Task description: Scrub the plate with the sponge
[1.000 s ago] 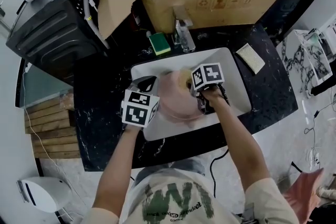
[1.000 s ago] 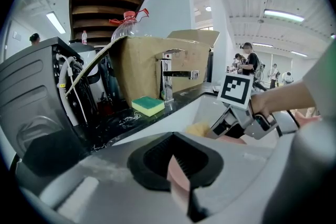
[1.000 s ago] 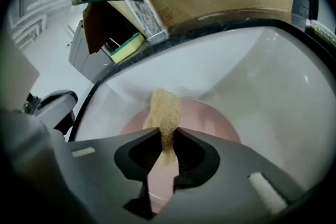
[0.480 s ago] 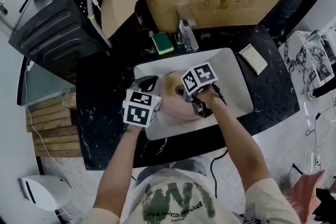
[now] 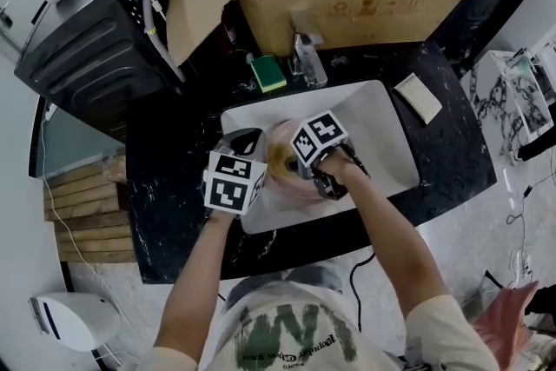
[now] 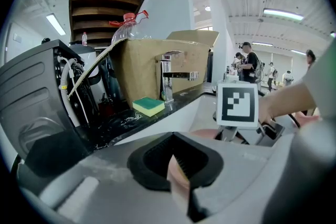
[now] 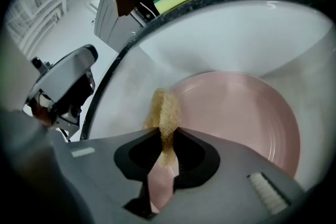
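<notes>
Right gripper view: the right gripper's (image 7: pixel 164 147) jaws are seen closed on a tan sponge (image 7: pixel 164 110), which is held against the near rim of the pink plate (image 7: pixel 236 113) in the white sink (image 7: pixel 226 34). Only in the left gripper view is the left gripper (image 6: pixel 181 178) shown clamped on the plate's edge. Farther off, a green sponge (image 5: pixel 268 72), the faucet (image 5: pixel 308 58) and a cardboard box (image 5: pixel 347 4) are caught in the head view.

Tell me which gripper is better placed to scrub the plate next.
The right. The right gripper is shut on the tan sponge, which sits at the rim of the pink plate. The left gripper is shut on the plate's edge, so it likely serves to steady it.
</notes>
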`<state>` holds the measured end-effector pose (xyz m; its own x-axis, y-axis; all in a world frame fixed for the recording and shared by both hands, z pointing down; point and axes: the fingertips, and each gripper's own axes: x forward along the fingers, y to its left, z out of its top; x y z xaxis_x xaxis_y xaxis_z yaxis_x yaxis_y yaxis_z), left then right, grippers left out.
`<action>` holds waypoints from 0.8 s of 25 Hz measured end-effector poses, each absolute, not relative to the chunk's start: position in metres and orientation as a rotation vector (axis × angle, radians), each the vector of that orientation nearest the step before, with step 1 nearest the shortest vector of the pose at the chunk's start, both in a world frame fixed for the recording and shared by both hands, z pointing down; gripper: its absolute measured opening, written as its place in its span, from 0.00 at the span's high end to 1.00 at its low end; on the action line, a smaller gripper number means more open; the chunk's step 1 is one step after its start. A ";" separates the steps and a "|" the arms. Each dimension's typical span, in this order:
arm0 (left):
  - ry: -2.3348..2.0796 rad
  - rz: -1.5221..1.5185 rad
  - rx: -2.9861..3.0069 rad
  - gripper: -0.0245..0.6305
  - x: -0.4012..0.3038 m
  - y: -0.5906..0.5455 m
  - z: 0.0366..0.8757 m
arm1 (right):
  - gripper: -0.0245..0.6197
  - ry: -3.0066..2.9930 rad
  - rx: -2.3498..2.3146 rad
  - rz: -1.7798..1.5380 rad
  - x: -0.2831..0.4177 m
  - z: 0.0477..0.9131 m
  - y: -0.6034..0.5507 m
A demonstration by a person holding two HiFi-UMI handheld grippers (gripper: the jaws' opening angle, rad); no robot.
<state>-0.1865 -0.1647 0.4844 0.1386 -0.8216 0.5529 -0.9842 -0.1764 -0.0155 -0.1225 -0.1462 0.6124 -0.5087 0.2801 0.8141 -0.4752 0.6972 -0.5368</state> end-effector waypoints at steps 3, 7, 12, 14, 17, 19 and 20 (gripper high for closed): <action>-1.739 0.641 2.073 0.96 -0.186 -0.165 0.484 | 0.86 -1.867 0.165 0.926 -0.118 0.620 -0.145; -1.741 0.642 2.071 0.96 -0.186 -0.164 0.485 | 0.86 -1.851 0.186 0.921 -0.114 0.626 -0.147; -1.740 0.642 2.071 0.96 -0.185 -0.164 0.485 | 0.86 -1.840 0.221 0.896 -0.106 0.630 -0.152; -1.741 0.642 2.070 0.96 -0.185 -0.164 0.485 | 0.86 -1.837 0.237 0.885 -0.103 0.630 -0.155; -1.741 0.640 2.071 0.96 -0.184 -0.163 0.485 | 0.86 -1.830 0.265 0.871 -0.095 0.630 -0.162; -1.741 0.641 2.071 0.96 -0.183 -0.163 0.485 | 0.86 -1.825 0.282 0.869 -0.089 0.630 -0.166; -1.740 0.641 2.071 0.96 -0.182 -0.163 0.485 | 0.86 -1.822 0.290 0.868 -0.086 0.630 -0.168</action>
<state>-0.1825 -0.1631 0.4853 0.1386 -0.8210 0.5539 -0.9841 -0.1771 -0.0162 -0.0863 -0.1677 0.6301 -0.4219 0.1957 0.8853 -0.5643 0.7076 -0.4253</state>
